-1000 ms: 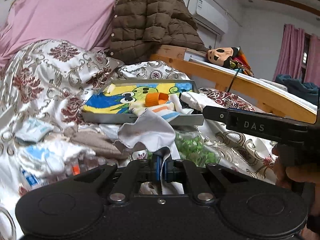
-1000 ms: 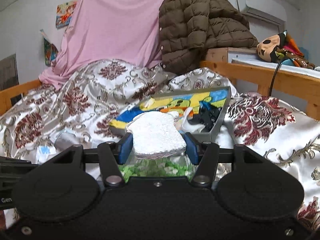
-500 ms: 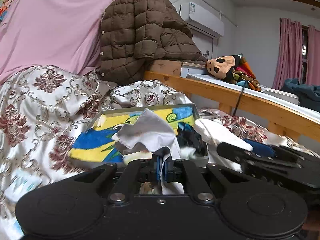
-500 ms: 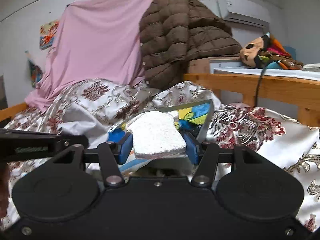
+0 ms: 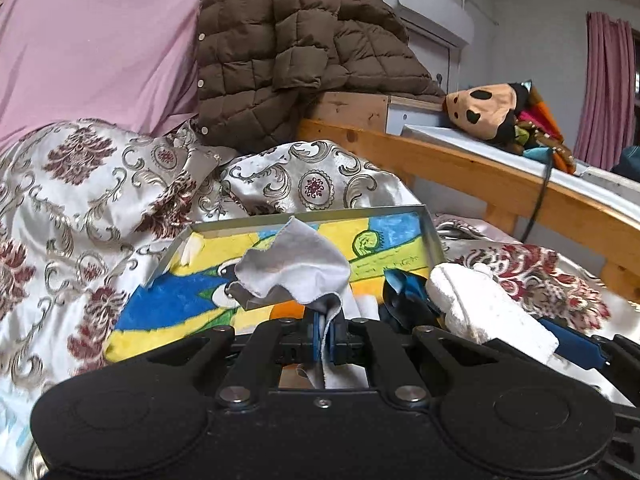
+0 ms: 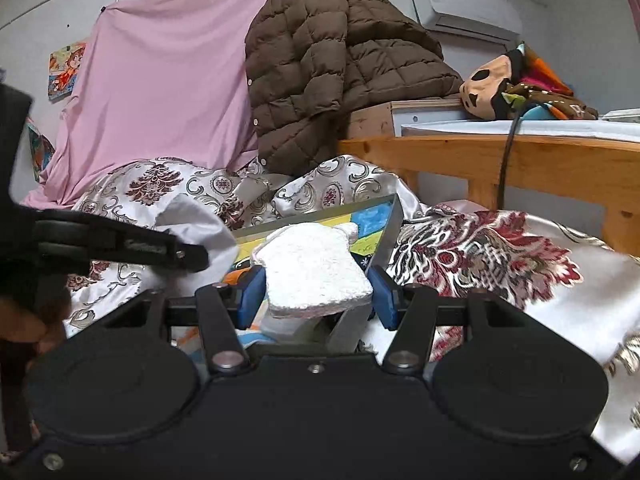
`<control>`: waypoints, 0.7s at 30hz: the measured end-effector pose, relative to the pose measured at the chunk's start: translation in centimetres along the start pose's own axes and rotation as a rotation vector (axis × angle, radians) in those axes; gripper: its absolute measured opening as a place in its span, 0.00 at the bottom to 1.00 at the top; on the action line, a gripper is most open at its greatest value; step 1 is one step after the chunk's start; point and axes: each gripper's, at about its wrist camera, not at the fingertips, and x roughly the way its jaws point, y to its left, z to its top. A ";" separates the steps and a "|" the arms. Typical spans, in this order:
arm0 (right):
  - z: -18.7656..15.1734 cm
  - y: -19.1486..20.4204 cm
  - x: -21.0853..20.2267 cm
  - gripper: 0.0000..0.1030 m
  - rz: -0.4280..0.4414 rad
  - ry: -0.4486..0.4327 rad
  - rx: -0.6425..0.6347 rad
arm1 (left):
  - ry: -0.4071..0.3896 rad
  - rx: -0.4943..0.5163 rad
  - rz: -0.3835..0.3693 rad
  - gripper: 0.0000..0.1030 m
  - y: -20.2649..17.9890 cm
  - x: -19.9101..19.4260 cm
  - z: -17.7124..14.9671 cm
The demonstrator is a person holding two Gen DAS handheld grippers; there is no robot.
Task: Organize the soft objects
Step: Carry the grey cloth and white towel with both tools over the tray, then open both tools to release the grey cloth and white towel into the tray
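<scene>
My left gripper (image 5: 326, 338) is shut on a thin grey-white cloth (image 5: 292, 268) that stands up above the near edge of a metal tray (image 5: 434, 236) lined with a bright cartoon towel (image 5: 172, 304). My right gripper (image 6: 316, 294) is shut on a thick white sponge-like pad (image 6: 314, 274), held over the tray's near right corner (image 6: 390, 224). The pad also shows in the left wrist view (image 5: 484, 312), right of my left gripper. Orange and dark blue soft items (image 5: 404, 286) lie in the tray, partly hidden.
The tray lies on a silver and maroon patterned bedspread (image 5: 80, 184). A brown quilted jacket (image 5: 296, 48) and pink sheet (image 5: 92, 40) hang behind. A wooden bed rail (image 5: 480, 176) with a plush toy (image 5: 492, 110) runs along the right.
Both grippers have moved forward and closer to the tray, each still holding its item. The right gripper with the white pad now sits close beside the left one.
</scene>
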 end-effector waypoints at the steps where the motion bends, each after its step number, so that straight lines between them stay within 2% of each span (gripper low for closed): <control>1: 0.1 0.2 0.4 0.46 0.015 0.010 0.007 | 0.001 0.005 -0.001 0.04 -0.1 0.5 0.2; 9: 0.3 0.8 4.4 0.46 0.014 0.051 -0.045 | 0.041 -0.011 0.004 0.04 0.2 4.5 1.2; 16: -0.2 1.5 8.0 0.46 0.054 0.163 -0.061 | 0.094 -0.085 0.004 0.05 1.4 7.2 0.7; 21: -1.0 2.3 9.6 0.46 0.044 0.191 -0.086 | 0.117 -0.109 -0.012 0.08 1.5 8.2 0.5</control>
